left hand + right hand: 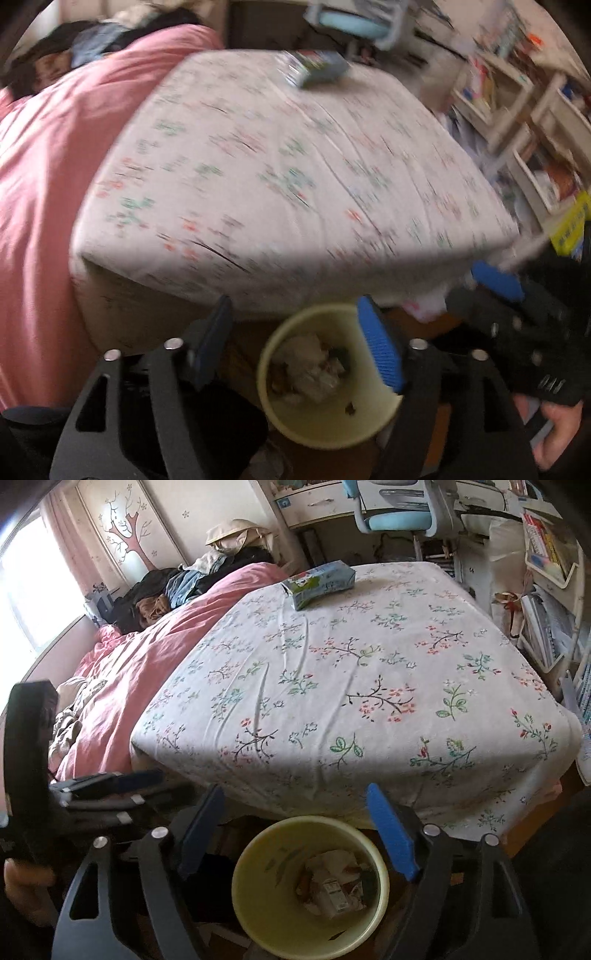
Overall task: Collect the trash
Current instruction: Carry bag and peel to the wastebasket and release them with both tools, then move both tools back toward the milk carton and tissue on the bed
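A pale yellow trash bin (332, 421) stands on the floor at the foot of the bed, holding crumpled paper and wrappers (314, 369). My left gripper (297, 345) hovers over it, open, with nothing between its blue pads. In the right wrist view the same bin (266, 893) sits below my right gripper (295, 834), also open and empty, and the trash (332, 886) lies at the bottom. The right gripper's blue pad (496, 281) shows at the right edge of the left wrist view. The left gripper's fingers (136, 777) show at the left of the right wrist view.
The bed with a floral sheet (351, 672) and pink duvet (155, 657) fills the space ahead. A blue-green box (319, 583) lies near its far edge. Shelves with books (546, 590) line the right. A blue chair (399, 513) stands behind. Clothes (177, 587) pile at the back left.
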Motion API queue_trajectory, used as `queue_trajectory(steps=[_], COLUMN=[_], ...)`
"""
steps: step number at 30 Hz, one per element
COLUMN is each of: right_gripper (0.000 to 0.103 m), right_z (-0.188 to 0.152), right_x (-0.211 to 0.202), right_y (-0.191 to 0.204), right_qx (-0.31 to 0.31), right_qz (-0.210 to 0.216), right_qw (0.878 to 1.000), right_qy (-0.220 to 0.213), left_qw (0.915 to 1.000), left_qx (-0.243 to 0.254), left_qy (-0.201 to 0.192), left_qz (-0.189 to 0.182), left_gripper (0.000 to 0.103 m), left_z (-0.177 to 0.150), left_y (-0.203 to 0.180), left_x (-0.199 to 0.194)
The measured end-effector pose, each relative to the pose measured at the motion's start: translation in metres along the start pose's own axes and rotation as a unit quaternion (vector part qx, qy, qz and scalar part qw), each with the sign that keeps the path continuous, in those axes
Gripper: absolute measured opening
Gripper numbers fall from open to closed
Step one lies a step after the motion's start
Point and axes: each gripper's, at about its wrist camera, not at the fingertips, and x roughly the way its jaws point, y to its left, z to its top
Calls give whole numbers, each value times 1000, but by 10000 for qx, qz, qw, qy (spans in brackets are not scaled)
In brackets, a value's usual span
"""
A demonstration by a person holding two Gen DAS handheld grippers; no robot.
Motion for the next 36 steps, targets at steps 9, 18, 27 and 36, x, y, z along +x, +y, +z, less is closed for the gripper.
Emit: queue_trajectory(steps=[9,18,27,36], right_gripper=[82,83,84,84], right_z=[-10,-13,-15,-17], right_x=[3,9,11,13], right_y=[1,6,8,10], right_qx=[-204,-330,-377,-401], right_qz=[-106,-153,-198,-236], right_qw=[9997,9992,9989,9986], right_qy=[98,173,207,242], left_qw=[9920,9913,9907,9902], left_qx=[-924,-992,-1072,-1121], left_qy=[-853,-855,-828,-834], left_qz=[142,145,112,58], left_gripper=[88,91,91,92], left_z=[14,18,16,16], left_y=[38,38,41,42], left_x=[-27,-25,-24,-24])
